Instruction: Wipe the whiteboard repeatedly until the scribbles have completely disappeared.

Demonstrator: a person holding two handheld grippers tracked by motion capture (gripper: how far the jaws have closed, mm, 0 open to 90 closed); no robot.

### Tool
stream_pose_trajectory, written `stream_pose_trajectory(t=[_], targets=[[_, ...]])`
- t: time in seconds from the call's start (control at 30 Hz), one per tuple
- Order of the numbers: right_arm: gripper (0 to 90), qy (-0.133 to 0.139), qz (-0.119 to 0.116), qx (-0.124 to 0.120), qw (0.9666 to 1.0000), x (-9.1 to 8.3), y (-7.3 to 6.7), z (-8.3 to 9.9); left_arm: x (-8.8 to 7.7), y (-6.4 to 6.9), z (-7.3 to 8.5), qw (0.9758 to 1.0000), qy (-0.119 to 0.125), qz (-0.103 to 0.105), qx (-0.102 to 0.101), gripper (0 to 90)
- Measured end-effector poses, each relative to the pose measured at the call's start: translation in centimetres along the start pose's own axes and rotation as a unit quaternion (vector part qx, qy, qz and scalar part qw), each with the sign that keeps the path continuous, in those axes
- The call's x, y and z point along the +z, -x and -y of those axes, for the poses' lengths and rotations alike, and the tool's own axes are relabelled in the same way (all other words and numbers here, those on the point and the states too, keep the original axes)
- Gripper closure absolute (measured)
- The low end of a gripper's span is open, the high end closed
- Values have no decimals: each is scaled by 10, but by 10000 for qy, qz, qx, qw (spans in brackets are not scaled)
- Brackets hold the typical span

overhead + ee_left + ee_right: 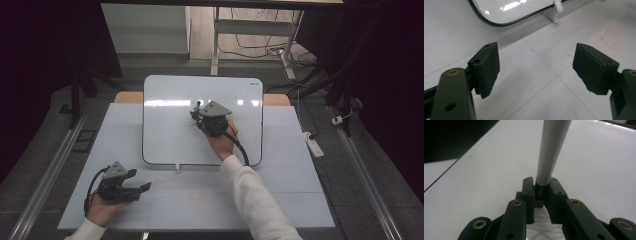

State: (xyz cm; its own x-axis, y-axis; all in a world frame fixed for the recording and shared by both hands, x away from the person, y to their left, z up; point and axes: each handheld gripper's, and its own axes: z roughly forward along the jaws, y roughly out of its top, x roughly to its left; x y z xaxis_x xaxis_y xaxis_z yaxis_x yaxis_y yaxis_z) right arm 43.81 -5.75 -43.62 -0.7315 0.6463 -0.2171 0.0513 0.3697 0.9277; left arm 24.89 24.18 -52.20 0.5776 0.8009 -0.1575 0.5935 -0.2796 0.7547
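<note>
Nearest the person, the left gripper (pixel 142 189) rests low on the table (pixel 280 200) with its jaws spread and nothing between them, well apart from the work. Farther off, the right gripper (pixel 541 187) is pinched on a grey marker (pixel 550 152), whose long axis runs straight out from the jaws toward the whiteboard (pixel 165 125). The right hand (pixel 222 142) alone is placed to write

White whiteboard (pixel 170 135), black-edged; pen (pixel 550 150) seemingly silver-grey.
</note>
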Motion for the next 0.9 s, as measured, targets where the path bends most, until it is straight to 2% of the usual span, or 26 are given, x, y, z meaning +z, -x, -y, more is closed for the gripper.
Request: stream_pose_trajectory(t=[0.07,0.1,0.13,0.17,0.2,0.23,0.27,0.3,0.37,0.4,0.43,0.47,0.5,0.53,0.57,0.6,0.63,0.67,0.7,0.77,0.8,0.83,0.87,0.9], targets=[[776,103,327,326,9989,-8,15,0,-1,0,0,10000,21,1,-11,225],[776,131,377,419,9983,-11,20,1,-1,0,0,10000,24,-3,-4,226],[776,120,322,435,9985,-12,18,2,-1,0,-1,10000,13,6,1,226],[776,79,150,342,9993,-11,12,3,0,0,-1,10000,2,7,-1,226],[776,79,150,342,9993,-11,12,3,1,0,-1,10000,-6,1,11,226],[776,33,2,225,9997,-9,8,4,1,0,-1,10000,-23,0,22,226],[776,-71,-46,-51,10000,-8,1,6,1,0,-1,10000,-19,-6,20,225],[776,-100,-16,-152,9998,-8,1,5,1,0,-1,10000,-8,-4,22,226],[776,33,170,139,9998,-12,11,5,-1,0,-1,10000,9,-5,-4,226],[776,117,331,400,9986,-15,21,4,-1,0,-1,10000,17,-14,-13,225],[776,153,325,554,9978,-17,25,5,-1,0,-1,10000,20,-4,-13,225],[776,106,227,451,9987,-16,19,7,0,0,-1,10000,16,-5,-15,225],[776,106,227,451,9987,-16,19,7,1,0,-1,10000,1,2,-1,225],[776,-17,-146,182,9997,-12,5,10,2,-1,-1,10000,-18,1,3,225],[776,-17,-146,182,9997,-12,5,10,2,-1,-1,10000,-31,-4,10,225],[776,-74,-118,-23,9999,-12,1,11,2,-1,-1,10000,-26,-3,8,224],[776,-77,-96,-54,9999,-12,3,10,1,0,-1,10000,-11,0,6,224],[776,15,29,132,9999,-15,10,10,0,0,-1,10000,-2,-6,4,224],[776,147,398,532,9977,-22,25,10,-1,0,-1,10000,9,-1,0,225],[776,182,421,598,9972,-24,28,11,-1,0,-1,10000,27,-3,-4,224],[776,156,311,451,9984,-22,17,14,0,0,-1,10000,20,2,-8,224],[776,156,311,451,9984,-22,17,14,1,-1,-1,10000,4,8,-2,224],[776,97,92,278,9995,-19,8,16,2,-1,-2,10000,-17,5,6,224],[776,22,37,10,10000,-17,1,17,3,-1,-2,10000,-27,4,10,224]])
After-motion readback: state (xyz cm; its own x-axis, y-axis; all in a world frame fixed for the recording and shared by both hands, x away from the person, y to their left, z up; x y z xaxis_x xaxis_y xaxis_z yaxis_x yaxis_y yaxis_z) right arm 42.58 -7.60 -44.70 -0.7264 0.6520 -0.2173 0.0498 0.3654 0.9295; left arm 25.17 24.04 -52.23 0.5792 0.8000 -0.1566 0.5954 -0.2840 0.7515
